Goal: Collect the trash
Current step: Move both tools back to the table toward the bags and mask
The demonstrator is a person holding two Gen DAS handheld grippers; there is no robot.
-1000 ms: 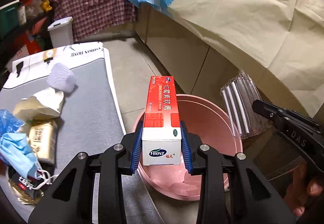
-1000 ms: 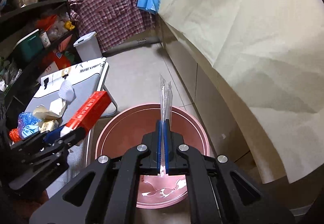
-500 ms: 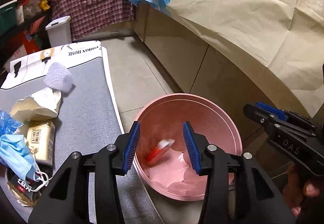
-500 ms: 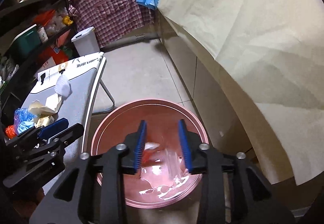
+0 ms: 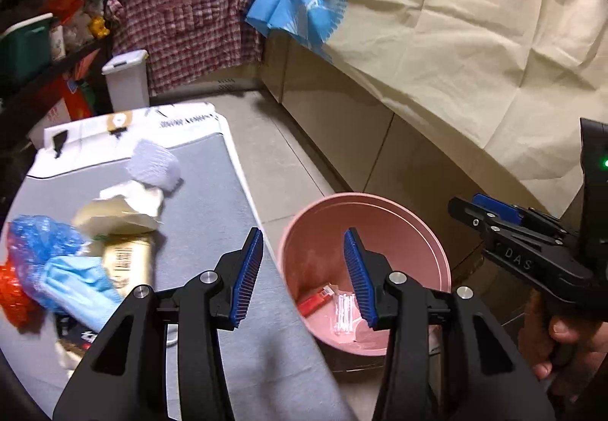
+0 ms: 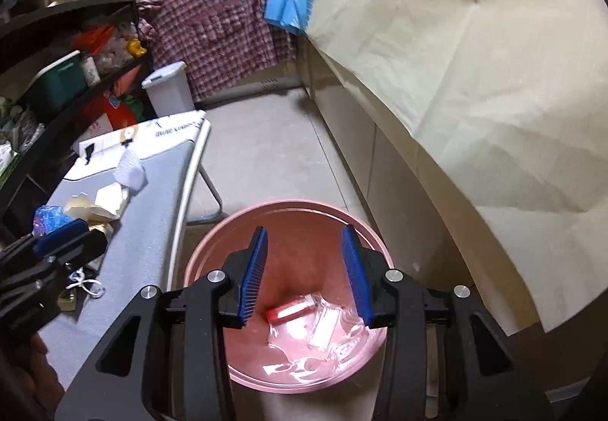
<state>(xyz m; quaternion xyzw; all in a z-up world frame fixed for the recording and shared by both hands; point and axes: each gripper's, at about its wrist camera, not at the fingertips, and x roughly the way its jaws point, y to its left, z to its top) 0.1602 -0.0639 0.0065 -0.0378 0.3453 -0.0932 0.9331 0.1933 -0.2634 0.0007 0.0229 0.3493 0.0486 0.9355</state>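
Cream sheet: draped over the cabinets along the right wall, hanging above the basin.

Grey worktop: at my left, its long edge just beside the basin.

Pink basin: round, on the floor between worktop and cabinets. It holds the collected trash.

My left tongs: blue pads apart, nothing between them, hovering over the worktop's edge and the basin's near rim.

My right tongs: blue pads apart, empty, held over the basin.

Trash left on the worktop, clustered at its near left end: crumpled cream paper; blue face mask; blue plastic bag; yellowish packet beside the mask; white ribbed wrapper farthest back.

Red carton: lying on its side on the basin floor.

Clear plastic packet: in the basin, just beside the red carton; whether they touch I cannot tell.
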